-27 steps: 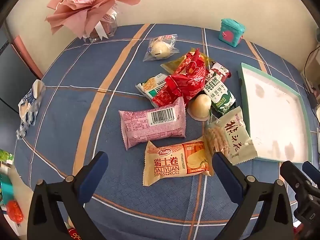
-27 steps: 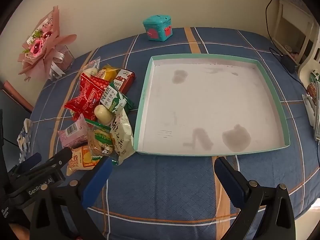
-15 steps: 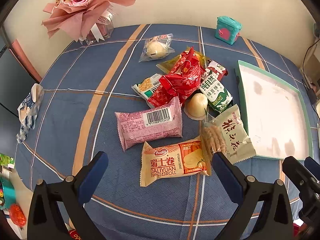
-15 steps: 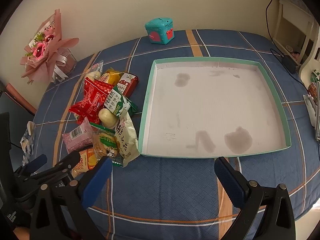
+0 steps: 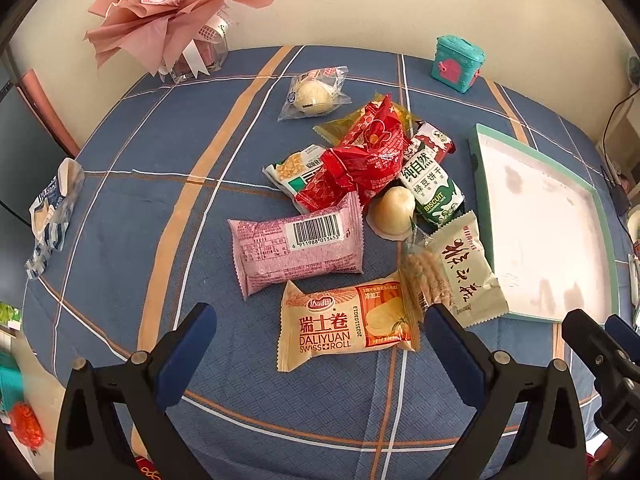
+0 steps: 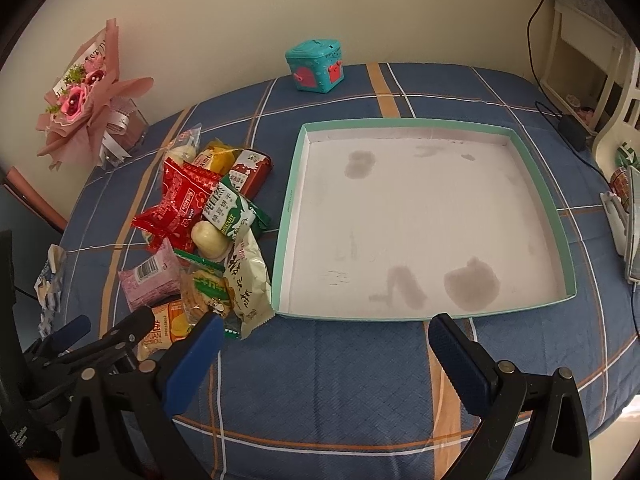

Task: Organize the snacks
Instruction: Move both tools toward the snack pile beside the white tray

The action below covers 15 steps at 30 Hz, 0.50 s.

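A heap of snack packets lies on the blue plaid tablecloth: an orange Swiss roll packet (image 5: 346,326), a pink packet (image 5: 298,248), red packets (image 5: 360,160), a green biscuit packet (image 5: 430,188), a beige packet (image 5: 466,270) and a round bun in clear wrap (image 5: 314,94). An empty white tray with a teal rim (image 6: 286,216) lies to the right of the heap (image 6: 208,232). My left gripper (image 5: 320,336) is open, just short of the Swiss roll packet. My right gripper (image 6: 326,344) is open and empty in front of the tray's near edge.
A pink flower bouquet in a glass vase (image 5: 176,12) stands at the back left. A small teal box (image 6: 316,64) stands by the wall. A crumpled wrapper (image 5: 54,212) lies at the left table edge. A white chair and cable (image 6: 592,92) are to the right.
Both grippers have shifted slightly, the left one drawing a little closer to the snack heap. Both stay open and nothing has been picked up.
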Tool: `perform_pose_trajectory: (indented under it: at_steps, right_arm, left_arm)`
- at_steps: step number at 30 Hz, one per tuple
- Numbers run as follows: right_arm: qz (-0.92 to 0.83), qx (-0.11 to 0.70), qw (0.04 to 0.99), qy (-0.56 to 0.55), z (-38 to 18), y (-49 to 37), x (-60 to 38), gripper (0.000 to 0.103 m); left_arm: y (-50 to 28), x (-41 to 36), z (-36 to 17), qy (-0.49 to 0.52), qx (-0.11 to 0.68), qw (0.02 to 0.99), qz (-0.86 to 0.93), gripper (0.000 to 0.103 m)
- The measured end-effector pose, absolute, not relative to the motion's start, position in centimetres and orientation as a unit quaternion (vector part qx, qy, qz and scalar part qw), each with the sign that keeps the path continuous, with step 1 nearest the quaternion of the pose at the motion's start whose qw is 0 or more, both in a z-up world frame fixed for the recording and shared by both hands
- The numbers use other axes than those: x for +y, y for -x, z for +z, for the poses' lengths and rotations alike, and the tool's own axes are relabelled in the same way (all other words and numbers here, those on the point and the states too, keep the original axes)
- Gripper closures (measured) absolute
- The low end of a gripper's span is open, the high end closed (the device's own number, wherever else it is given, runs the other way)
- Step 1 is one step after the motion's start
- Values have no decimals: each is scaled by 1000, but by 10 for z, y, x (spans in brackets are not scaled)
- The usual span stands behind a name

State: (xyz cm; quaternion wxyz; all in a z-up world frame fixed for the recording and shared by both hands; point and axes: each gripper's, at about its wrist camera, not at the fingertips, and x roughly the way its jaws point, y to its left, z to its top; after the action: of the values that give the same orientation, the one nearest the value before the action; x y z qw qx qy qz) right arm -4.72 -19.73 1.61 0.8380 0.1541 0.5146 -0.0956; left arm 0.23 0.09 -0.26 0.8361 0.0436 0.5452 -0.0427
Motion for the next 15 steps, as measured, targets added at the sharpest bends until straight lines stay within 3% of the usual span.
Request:
perform_pose_trajectory:
  at_steps: [15]
  right_arm:
    - [-95, 519, 839, -135, 15, 43, -189, 0]
  left_arm:
    - [-2, 10, -3, -2, 540, 840, -56, 0]
